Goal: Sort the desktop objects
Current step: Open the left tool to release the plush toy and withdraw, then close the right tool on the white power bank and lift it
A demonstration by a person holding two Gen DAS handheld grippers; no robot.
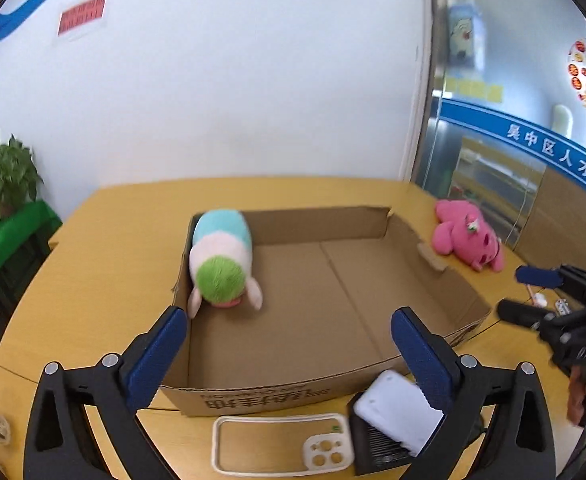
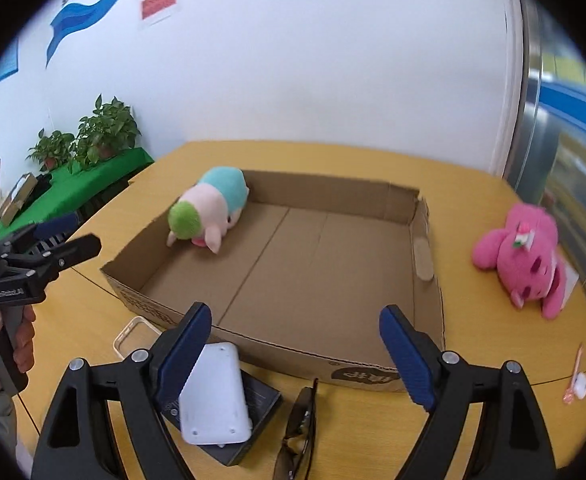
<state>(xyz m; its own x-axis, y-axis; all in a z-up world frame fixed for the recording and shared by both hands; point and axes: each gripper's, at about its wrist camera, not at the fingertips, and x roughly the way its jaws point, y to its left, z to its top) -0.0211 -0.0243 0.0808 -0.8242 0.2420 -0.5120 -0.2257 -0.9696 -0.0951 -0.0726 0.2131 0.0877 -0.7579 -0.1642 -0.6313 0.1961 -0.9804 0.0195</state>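
**Desk inventory: one toy boxed, the rest still out**

1. Potted plants [image 2: 89, 136] on a green cloth [image 2: 93, 184], far left, off the desk.
2. My left gripper [image 1: 289, 326]: fingers spread wide, nothing between them, hovering over the near wall of the box.
3. Clear phone case [image 1: 283, 442], flat on the wooden desk [image 1: 93, 248], just in front of the box.
4. Cardboard box [image 2: 373, 196], open top, centre of the desk. I count one thing inside it.
5. Pastel plush toy [image 1: 221, 256], in bands of blue, pale pink and green, lying in the box's far left corner against the left wall.
6. White device [image 2: 213, 392], resting tilted on a black box [image 2: 261, 400], just in front of the cardboard box.
7. Dark sunglasses [image 2: 299, 428], folded, just right of the black box.
8. My right gripper [image 2: 295, 330]: fingers also wide apart and holding nothing, above the box's near wall.
9. Pink plush toy [image 2: 521, 256], lying on the desk outside the box, well right of it.
10. Small white and pink bits [image 2: 577, 380] near the desk's right edge; I cannot tell what they are.
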